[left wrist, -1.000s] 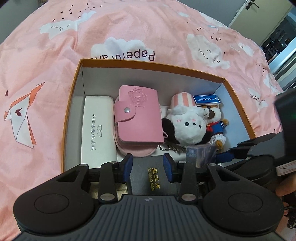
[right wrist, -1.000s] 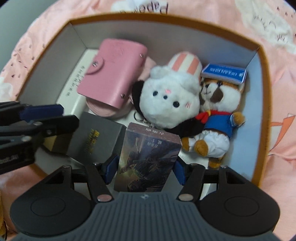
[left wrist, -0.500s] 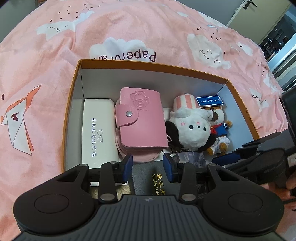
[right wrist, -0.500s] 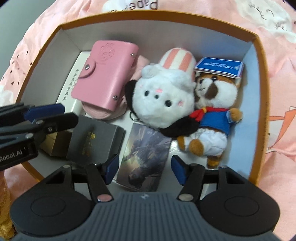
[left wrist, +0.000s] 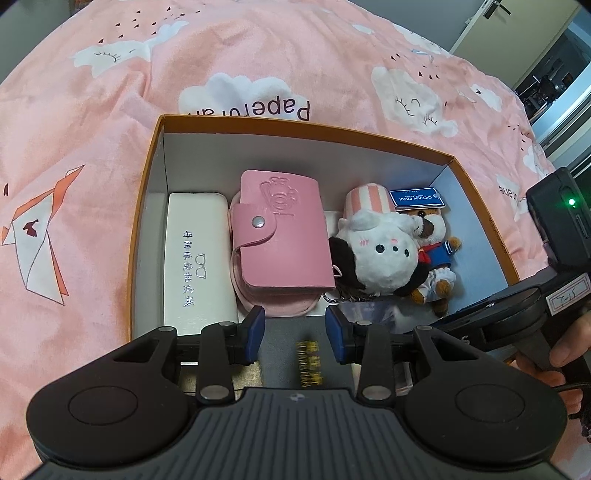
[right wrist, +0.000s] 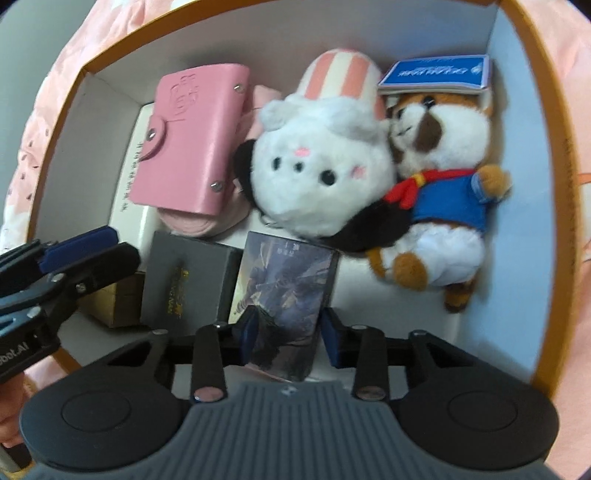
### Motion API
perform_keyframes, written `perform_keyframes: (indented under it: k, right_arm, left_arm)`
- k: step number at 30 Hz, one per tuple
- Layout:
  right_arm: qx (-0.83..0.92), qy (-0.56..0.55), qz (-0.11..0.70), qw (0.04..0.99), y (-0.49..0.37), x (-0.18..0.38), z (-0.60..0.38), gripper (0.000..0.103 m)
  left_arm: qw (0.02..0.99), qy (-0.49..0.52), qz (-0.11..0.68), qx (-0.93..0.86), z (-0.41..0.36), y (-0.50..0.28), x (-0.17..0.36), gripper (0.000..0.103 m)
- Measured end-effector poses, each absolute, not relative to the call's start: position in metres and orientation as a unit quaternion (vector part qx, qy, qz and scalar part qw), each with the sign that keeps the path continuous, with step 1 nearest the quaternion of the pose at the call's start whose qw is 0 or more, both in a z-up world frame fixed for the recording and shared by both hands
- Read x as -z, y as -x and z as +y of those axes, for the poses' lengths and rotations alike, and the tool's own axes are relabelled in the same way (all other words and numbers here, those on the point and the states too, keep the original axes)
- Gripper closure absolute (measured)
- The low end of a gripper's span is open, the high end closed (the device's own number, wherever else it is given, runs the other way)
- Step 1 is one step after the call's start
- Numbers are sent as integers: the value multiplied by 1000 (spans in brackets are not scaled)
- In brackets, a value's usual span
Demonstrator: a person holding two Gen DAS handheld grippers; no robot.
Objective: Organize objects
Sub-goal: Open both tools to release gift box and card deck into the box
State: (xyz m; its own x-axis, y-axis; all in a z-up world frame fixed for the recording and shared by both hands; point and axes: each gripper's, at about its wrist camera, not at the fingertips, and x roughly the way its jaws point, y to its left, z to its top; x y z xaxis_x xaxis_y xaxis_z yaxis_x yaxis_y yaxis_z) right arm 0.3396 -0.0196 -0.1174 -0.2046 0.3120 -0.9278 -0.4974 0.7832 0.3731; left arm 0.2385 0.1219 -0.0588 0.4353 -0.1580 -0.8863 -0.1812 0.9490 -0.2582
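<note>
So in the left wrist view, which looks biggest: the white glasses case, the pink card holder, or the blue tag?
1. Pink card holder and white glasses case: too alike to rank.
2. Blue tag, clearly smallest, though it lies farther from the camera.

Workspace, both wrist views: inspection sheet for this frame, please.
Surface: pink printed bedspread under an orange-rimmed box.
Job's things: in the box, white glasses case, pink card holder, white plush, fox plush with blue tag, grey box, picture card box.
Clutter: nothing seen.
Grippers: left gripper open above the grey box; right gripper has just been closing around the picture card box, contact unclear.
Cables: nothing seen.
Surroundings: door beyond the bed.
</note>
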Motion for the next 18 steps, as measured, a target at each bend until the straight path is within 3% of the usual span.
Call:
perform_keyframes:
  k: [7, 14, 16, 18]
  right_arm:
    - [-331, 82, 689, 639, -331, 112, -17, 66]
    - [-370, 94, 598, 705, -295, 54, -33, 66]
    - [-378, 95, 564, 728, -274, 36, -41, 63]
    - [-383, 90, 526, 754, -255, 20, -60, 53]
  left_arm:
    - [840, 155, 520, 5, 119, -231, 51, 60]
    - [870, 134, 472, 40, 104, -202, 20, 60]
    - [883, 126, 449, 55, 95, -189, 8, 60]
    - [893, 121, 428, 72, 85, -176, -1, 60]
